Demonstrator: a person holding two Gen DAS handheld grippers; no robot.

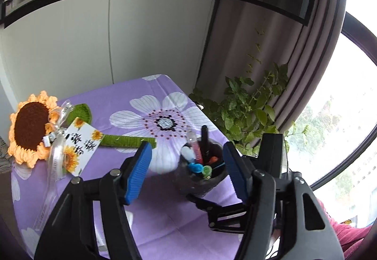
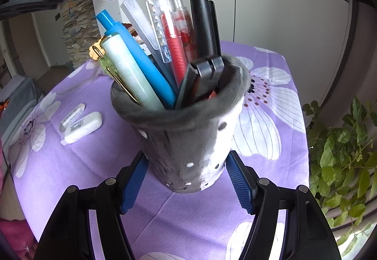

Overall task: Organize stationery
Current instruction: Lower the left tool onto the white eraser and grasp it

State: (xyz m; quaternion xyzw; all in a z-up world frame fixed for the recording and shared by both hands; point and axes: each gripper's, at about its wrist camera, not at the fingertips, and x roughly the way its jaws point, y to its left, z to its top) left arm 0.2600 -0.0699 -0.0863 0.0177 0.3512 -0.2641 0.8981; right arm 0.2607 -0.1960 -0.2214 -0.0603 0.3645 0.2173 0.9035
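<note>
Grey felt pen cup [image 2: 188,142] clamped in right tool [image 2: 186,186]; left tool [image 1: 186,165] open above.

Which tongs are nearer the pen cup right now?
Right. The right tongs clamp the pen cup at its base; the left tongs stand open above and short of it, holding nothing.

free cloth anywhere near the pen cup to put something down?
Yes: bare tablecloth in front of the pen cup, between it and the right gripper. More between the cup and the two erasers on the left. Crowded around the crochet sunflower and its card.
</note>
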